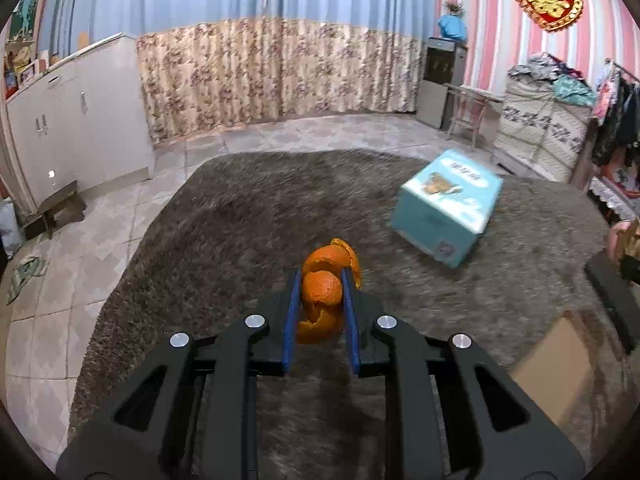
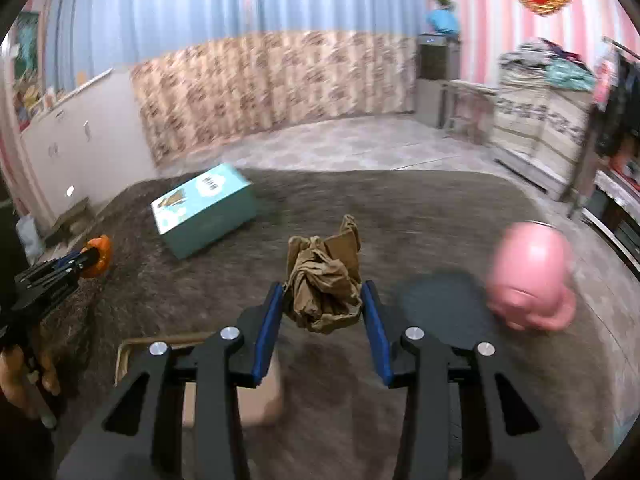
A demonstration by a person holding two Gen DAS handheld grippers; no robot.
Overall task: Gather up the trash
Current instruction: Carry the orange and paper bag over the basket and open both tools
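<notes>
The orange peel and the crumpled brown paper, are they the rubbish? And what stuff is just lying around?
Rubbish for the job:
- orange peel, clamped in the left gripper
- crumpled brown paper, between the pads of the right gripper

Just lying about:
- blue box on the brown rug
- pink round thing, too blurred to name

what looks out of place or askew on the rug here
The light blue cardboard box sits tipped on one edge on the shaggy brown rug, not flat. A pink rounded plastic toy lies alone on the rug, off to the right. The other loose bits are already gripped: orange peel and crumpled brown paper.
</notes>
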